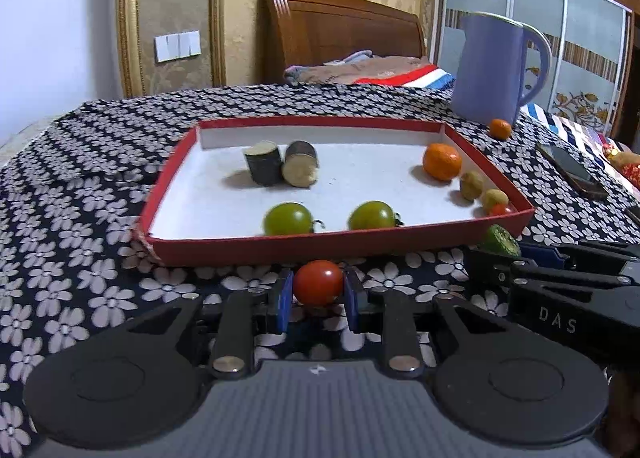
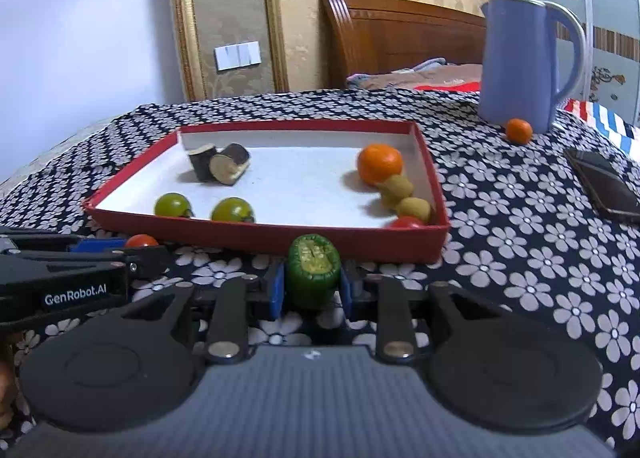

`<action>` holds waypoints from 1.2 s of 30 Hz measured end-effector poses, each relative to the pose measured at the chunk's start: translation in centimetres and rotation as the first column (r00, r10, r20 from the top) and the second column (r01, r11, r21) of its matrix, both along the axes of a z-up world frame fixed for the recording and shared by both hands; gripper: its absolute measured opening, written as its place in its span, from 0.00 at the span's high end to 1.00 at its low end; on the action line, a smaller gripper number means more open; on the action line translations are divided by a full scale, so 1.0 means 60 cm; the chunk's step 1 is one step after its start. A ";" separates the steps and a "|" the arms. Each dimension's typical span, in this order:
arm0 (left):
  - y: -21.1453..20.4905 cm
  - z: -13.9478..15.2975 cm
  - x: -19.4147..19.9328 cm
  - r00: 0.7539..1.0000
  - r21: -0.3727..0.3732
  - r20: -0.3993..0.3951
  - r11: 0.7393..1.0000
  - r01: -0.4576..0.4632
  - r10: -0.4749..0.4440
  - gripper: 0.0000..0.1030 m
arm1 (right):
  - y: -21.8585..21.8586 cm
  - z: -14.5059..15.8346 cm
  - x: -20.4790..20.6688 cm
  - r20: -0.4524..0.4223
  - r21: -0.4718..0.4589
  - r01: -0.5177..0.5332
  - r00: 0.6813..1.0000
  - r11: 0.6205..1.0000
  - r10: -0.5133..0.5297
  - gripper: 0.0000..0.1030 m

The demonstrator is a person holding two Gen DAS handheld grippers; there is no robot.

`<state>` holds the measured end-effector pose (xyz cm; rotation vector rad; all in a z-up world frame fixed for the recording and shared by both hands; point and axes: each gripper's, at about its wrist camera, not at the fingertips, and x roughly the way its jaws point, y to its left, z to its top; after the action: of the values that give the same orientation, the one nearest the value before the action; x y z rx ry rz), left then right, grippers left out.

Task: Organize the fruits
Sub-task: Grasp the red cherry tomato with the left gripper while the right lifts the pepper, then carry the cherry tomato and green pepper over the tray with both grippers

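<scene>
The left hand-held gripper [image 1: 318,290] is closed on a red tomato [image 1: 319,283], its blue pads pressing the fruit from both sides just short of the near wall of the red tray [image 1: 340,246]. The right hand-held gripper [image 2: 312,290] is likewise clamped shut on a green cut fruit piece [image 2: 313,270], whose pale cut face points toward the camera, close in front of the tray's near wall. Both grippers sit side by side over the bench, which is covered by a dark cloth with white flowers [image 2: 520,218]. Inside the white-floored tray, two dark-skinned cut cylinders [image 1: 280,164] lie touching each other toward the far left, and two green tomatoes [image 1: 288,219] rest apart along the near wall. On the right side an orange [image 1: 442,161] sits at the far end of a row that runs down the right wall: two small yellowish-brown fruits [image 1: 472,185], then a small red fruit [image 1: 502,210] in the near right corner. Outside the tray, a smaller orange [image 1: 500,129] rests at the foot of a blue jug [image 1: 490,70], and a dark phone [image 1: 572,172] lies flat on the cloth to the right.
</scene>
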<state>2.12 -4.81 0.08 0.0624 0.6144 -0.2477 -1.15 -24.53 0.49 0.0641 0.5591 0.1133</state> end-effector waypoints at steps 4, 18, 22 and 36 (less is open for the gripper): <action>0.016 0.011 -0.002 0.999 0.005 0.018 1.000 -0.026 0.026 0.75 | 0.014 0.006 -0.001 0.006 -0.005 -0.017 1.000 1.000 0.017 0.75; 0.027 0.069 0.030 0.994 0.032 0.071 0.996 -0.081 0.079 0.75 | 0.044 0.059 0.003 0.071 -0.053 -0.055 0.996 0.997 0.059 0.75; 0.020 0.088 0.049 0.991 0.047 0.093 0.994 -0.099 0.094 0.75 | 0.045 0.086 0.011 0.106 -0.064 -0.052 0.993 0.997 0.058 0.75; 0.008 0.101 0.105 0.986 0.073 0.099 0.987 -0.143 0.136 0.75 | 0.041 0.119 0.054 0.115 -0.035 -0.056 0.992 0.998 0.060 0.74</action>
<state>8.40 -4.34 6.15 0.1071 0.5325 -0.0836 2.08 -22.05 7.63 0.0100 0.4467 0.1640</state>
